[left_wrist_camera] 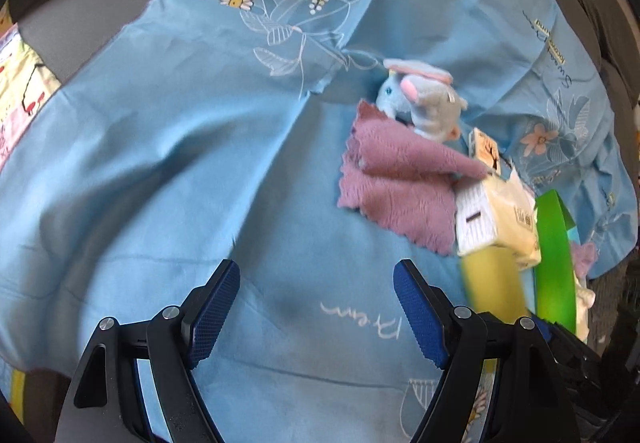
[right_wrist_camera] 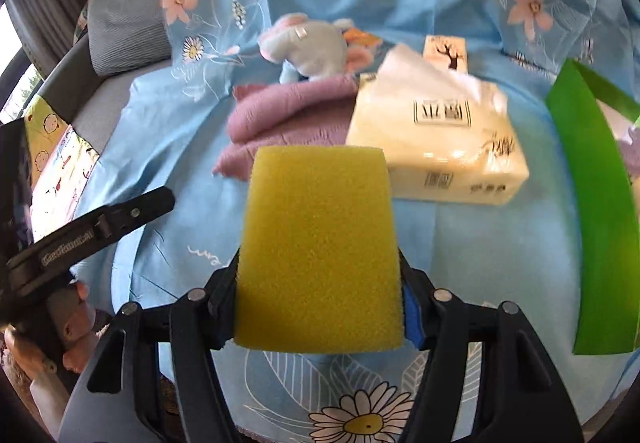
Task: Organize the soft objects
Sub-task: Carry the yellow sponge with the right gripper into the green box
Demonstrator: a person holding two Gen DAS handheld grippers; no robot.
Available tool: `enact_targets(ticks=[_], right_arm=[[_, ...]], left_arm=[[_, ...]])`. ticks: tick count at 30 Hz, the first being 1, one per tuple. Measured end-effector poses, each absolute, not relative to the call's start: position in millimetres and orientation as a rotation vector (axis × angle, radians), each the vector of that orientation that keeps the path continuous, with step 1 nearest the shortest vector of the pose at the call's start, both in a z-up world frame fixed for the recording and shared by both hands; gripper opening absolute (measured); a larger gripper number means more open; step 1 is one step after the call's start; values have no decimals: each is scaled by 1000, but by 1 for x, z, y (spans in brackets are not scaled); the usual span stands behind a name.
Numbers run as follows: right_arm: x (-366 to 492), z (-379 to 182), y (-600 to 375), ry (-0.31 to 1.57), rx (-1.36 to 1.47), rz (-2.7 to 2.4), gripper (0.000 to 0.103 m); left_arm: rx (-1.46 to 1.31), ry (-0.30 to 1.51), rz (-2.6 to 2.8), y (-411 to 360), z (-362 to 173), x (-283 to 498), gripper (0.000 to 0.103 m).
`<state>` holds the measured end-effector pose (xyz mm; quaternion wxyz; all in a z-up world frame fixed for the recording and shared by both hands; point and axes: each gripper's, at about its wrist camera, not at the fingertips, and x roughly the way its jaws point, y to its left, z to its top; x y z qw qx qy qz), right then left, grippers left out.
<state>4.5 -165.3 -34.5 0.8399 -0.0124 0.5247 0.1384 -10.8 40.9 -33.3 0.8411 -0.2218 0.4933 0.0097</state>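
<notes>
The right tongs point(right_wrist_camera: 320, 283) clench a yellow sponge point(right_wrist_camera: 318, 243), their black arms pressing into its two long sides so that the block stands up between them and hides most of the blue pads. The sponge is lifted clear of the blue floral sheet point(right_wrist_camera: 480, 243) that covers the surface below.

The left tongs point(left_wrist_camera: 316, 315) are released, their blue-padded fingers point(left_wrist_camera: 214, 313) spread wide with nothing between them, only bare sheet point(left_wrist_camera: 160, 163) under the gap. In the right wrist view the left tongs' black arm point(right_wrist_camera: 92, 227) shows at the left edge, with part of the person's hand point(right_wrist_camera: 76, 319) beneath it.

Just beyond the sponge lies a cream tissue pack point(right_wrist_camera: 436, 147), one white tissue pulled up from its top. To the left of the pack, touching it, is a folded mauve cloth point(right_wrist_camera: 288, 123). A small grey-blue plush elephant point(right_wrist_camera: 316, 43) with pink ears rests against the far edge of the cloth. Behind the pack stands a little box printed with a tree point(right_wrist_camera: 446, 53).

To the right of the pack rises the bright green wall of a container point(right_wrist_camera: 592, 203); what it holds is too blurred to tell. At the far left, grey cushions point(right_wrist_camera: 124, 23) lie beside the sheet.
</notes>
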Motion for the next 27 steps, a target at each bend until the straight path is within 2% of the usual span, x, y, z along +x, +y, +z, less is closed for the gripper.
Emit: enact_targets(ticks=[2,3,11,13,17,22,24,27], right_arm=[[-2,-36,-164,1105,-25,300,95],[-2,-36,-168,1099,-6,306,98],[-12,-7,-212,1009,199,341,98],[-12,-3,-219,993,238,343,95],[-5,-10,-223,1017,287,378,71],[7,-30,-217,1079,299,396,56],[9,-37,-215,1099,313,418,47],[12,-48,-210,1133,286,413,47]], left_arm=[[-438,1054,55,34,-34,-16,80],[-432,1051,63,32,-34,-19,80],[-494,1050,-21,13,-30,-42,80],[-514,1053,-89,0,-29,-45,80],[-500,1056,-174,-27,-31,-46,80],[-442,1089,-224,-57,-44,-45,76],[-442,1114,-244,-66,-52,-42,70],[-420,1089,-254,-74,-54,-40,56]])
